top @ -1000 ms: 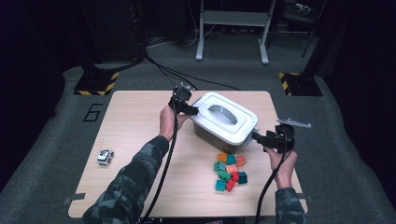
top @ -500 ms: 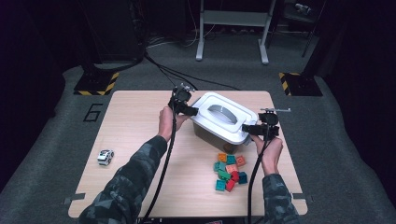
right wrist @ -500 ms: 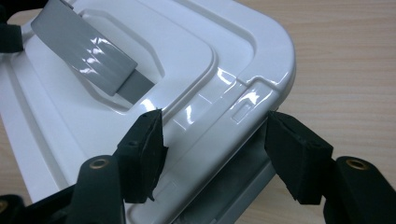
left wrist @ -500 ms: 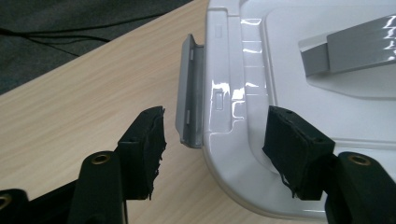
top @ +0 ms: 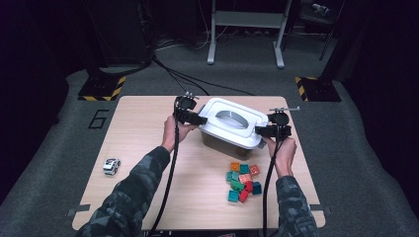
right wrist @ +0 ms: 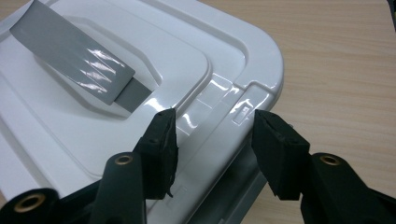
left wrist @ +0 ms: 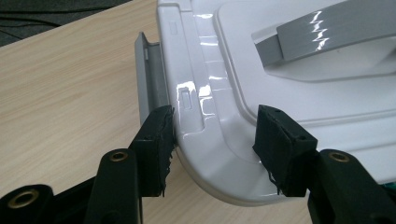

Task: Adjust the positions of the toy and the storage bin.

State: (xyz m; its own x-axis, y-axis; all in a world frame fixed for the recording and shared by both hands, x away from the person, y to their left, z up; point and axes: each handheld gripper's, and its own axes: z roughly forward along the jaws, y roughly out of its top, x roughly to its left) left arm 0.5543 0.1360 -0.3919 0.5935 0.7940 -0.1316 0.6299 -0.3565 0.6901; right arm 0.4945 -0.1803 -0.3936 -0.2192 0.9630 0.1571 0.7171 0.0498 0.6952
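A storage box with a white lid (top: 225, 129) and a grey handle (top: 231, 116) stands mid-table. My left gripper (top: 196, 119) is at the lid's left end. In the left gripper view it (left wrist: 212, 140) is open, its jaws astride the lid's rim (left wrist: 219, 154), next to a grey side latch (left wrist: 148, 70). My right gripper (top: 261, 130) is at the lid's right end. In the right gripper view it (right wrist: 214, 140) is open too, with the lid's edge (right wrist: 233, 105) between its jaws and the handle (right wrist: 74, 46) beyond. Neither gripper is clamped on the lid.
Several coloured toy bricks (top: 242, 180) lie in a heap in front of the box, by the right forearm. A small white toy car (top: 111, 165) sits near the table's left edge. Bare wood (top: 148, 118) lies left of the box.
My right gripper has swung in from the table's right side to the lid's right end. The left gripper has stayed at the left end. The box has not moved.
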